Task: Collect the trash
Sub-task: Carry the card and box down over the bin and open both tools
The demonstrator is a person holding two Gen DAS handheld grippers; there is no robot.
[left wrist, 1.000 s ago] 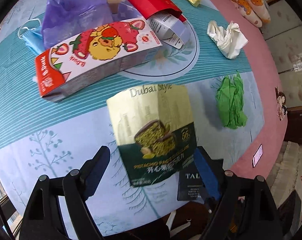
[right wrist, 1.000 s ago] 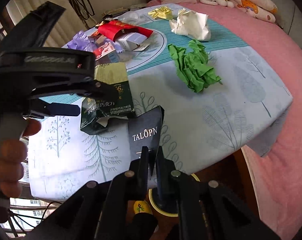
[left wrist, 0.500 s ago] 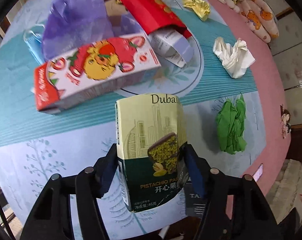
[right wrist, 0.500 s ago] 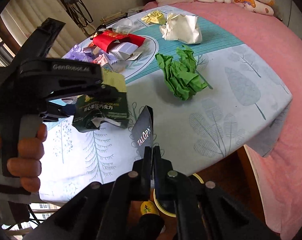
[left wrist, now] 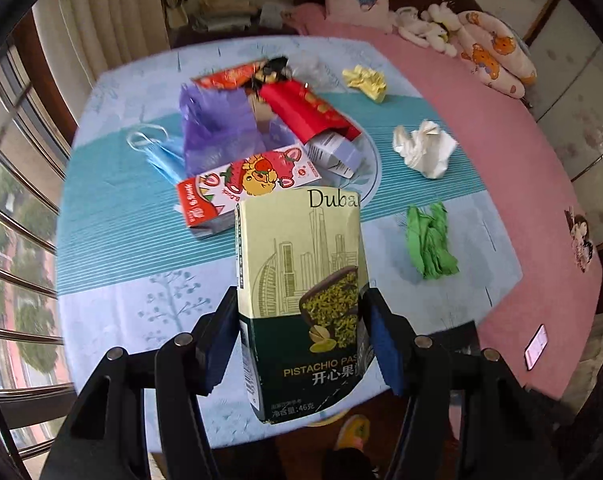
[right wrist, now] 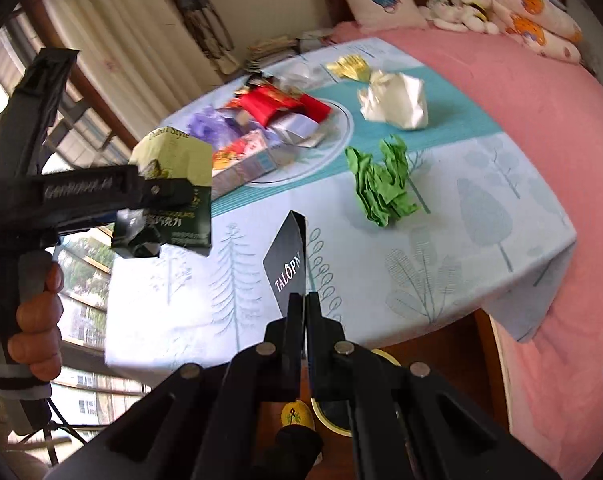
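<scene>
My left gripper (left wrist: 299, 336) is shut on a green pistachio chocolate box (left wrist: 305, 296) and holds it in the air above the table's near edge; the box (right wrist: 177, 184) also shows in the right wrist view. My right gripper (right wrist: 304, 308) is shut on a flat black TALOPN packet (right wrist: 287, 268), held upright above the table's front. On the table lie crumpled green paper (left wrist: 431, 240), crumpled white paper (left wrist: 423, 152), a yellow wrapper (left wrist: 365, 82), a strawberry carton (left wrist: 247, 190), a red packet (left wrist: 309, 112), a purple bag (left wrist: 217, 128) and a blue face mask (left wrist: 159, 156).
The table (left wrist: 113, 288) has a blue patterned cloth and stands against a pink bed (left wrist: 533, 184) with pillows and soft toys. Windows run along the left. A yellow-rimmed bin (right wrist: 341, 412) shows below the table's front edge in the right wrist view.
My left gripper closed on the chocolate box and lifted it off the table, tilting back toward me. My right gripper raised the black packet and turned it upright.
</scene>
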